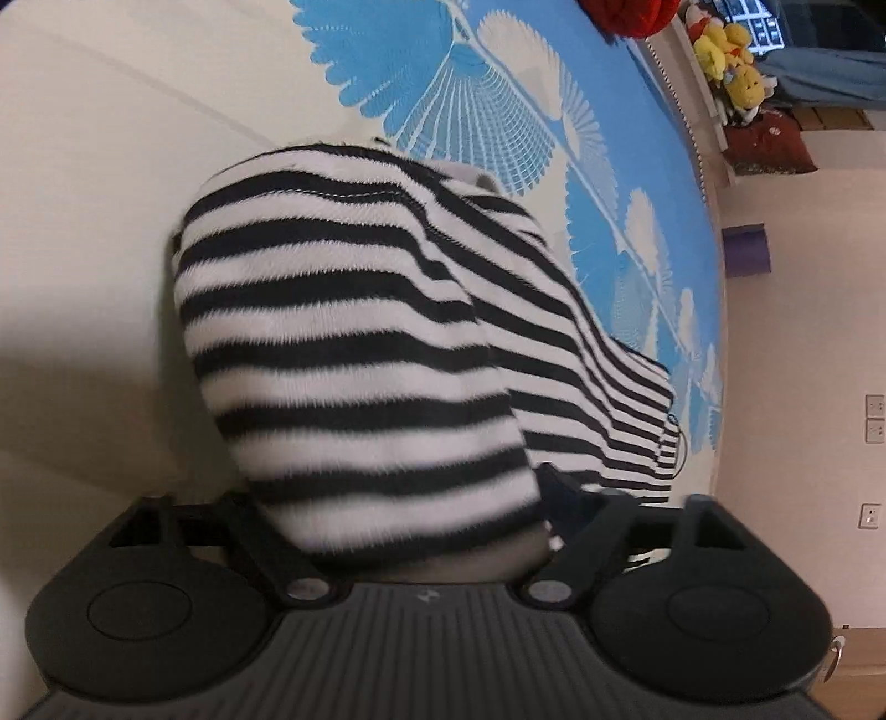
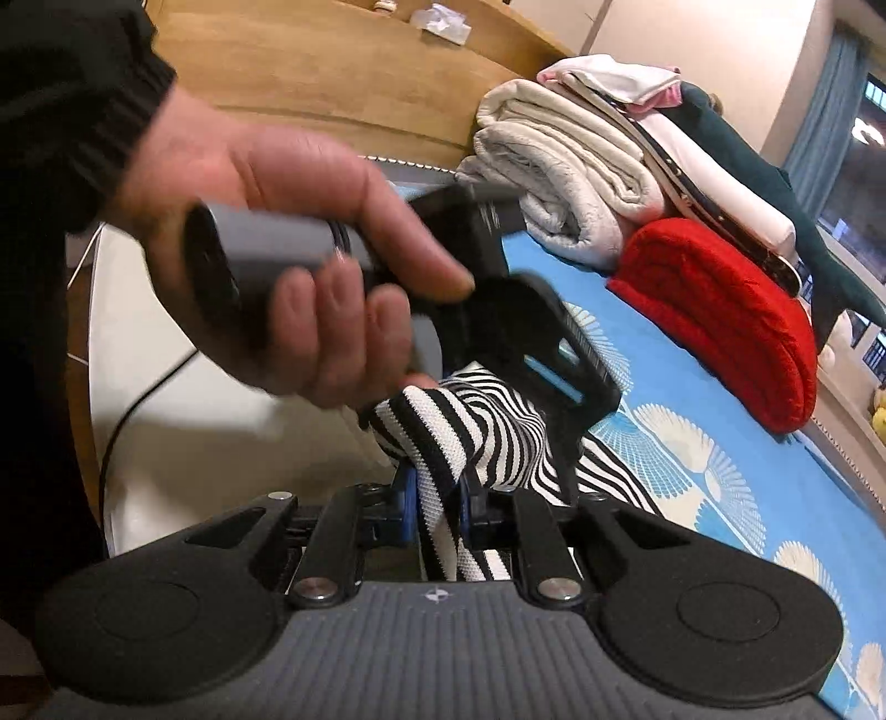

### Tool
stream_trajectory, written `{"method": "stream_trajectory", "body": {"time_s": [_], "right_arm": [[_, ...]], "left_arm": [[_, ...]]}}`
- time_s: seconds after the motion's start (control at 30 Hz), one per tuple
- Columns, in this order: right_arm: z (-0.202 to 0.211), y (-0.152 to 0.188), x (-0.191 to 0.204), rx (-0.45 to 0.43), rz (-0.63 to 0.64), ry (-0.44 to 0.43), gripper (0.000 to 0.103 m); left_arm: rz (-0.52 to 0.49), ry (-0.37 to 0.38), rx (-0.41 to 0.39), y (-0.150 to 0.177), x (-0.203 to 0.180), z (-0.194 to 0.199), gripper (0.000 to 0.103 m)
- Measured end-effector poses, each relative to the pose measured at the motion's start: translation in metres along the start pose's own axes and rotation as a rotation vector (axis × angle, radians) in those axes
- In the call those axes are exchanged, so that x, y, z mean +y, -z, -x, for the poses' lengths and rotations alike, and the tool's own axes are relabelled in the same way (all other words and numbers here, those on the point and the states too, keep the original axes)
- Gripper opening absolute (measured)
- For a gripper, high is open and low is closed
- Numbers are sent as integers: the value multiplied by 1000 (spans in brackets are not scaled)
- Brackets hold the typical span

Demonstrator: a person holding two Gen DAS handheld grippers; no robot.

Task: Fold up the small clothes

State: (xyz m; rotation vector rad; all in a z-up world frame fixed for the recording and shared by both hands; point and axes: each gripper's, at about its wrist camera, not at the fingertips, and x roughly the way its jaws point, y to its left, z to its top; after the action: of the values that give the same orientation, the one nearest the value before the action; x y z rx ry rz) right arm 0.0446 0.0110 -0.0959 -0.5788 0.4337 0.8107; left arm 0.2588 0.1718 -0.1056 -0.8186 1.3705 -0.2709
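One striped garment (image 1: 354, 332) mid-bed; one red folded knit (image 2: 731, 315), one rolled cream blanket (image 2: 559, 166) and one folded white item (image 2: 614, 75) at bed's (image 2: 747, 498) far edge; two claws: left (image 1: 404, 531), right (image 2: 434, 509).

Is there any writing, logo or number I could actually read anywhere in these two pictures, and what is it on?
No readable words or numbers in either view.
Small emblem on the right gripper body: a mark only, no letters.
Same faint emblem on the left gripper body: too small to read.
Bright screen at top right of the left view: too blurred to read.
Striped garment, red folded cloth, blue patterned sheet: no text.
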Motion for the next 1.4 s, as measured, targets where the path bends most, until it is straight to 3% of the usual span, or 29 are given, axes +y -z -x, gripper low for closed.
{"method": "stream_trajectory", "body": {"time_s": [0.1, 0.13, 0.27, 0.5, 0.67, 0.83, 1.13, 1.2, 1.27, 1.33, 1.4], "right_arm": [[-4, -1, -1, 9, 1, -9, 15], [-6, -1, 0, 12, -1, -13, 15], [-12, -14, 6, -1, -16, -37, 15], [10, -49, -5, -157, -204, -121, 15], [11, -34, -20, -103, -326, -134, 15], [33, -14, -42, -102, -388, -62, 15], [112, 46, -110, -129, -582, 227, 14], [131, 64, -117, -128, -593, 339, 14], [149, 83, -129, -119, -632, 463, 13], [158, 107, -145, -66, -713, 574, 12], [158, 142, -165, 50, -851, 629, 12]], "left_arm": [[-26, 6, 8, -4, 0, -6, 46], [-39, 9, 1, -4, -1, -4, 30], [-65, 3, -50, -5, -9, 20, 18], [-80, -46, -176, 6, -17, 99, 17], [-72, -151, -150, 8, -27, 84, 17], [-161, -121, -171, 13, -73, 74, 18], [-354, 16, -179, 52, -188, 10, 19], [-423, 69, -193, 67, -221, -9, 28], [-514, 128, -177, 81, -250, -22, 51], [-563, 180, -161, 90, -263, -30, 53], [-596, 160, -167, 95, -268, -35, 53]]}}
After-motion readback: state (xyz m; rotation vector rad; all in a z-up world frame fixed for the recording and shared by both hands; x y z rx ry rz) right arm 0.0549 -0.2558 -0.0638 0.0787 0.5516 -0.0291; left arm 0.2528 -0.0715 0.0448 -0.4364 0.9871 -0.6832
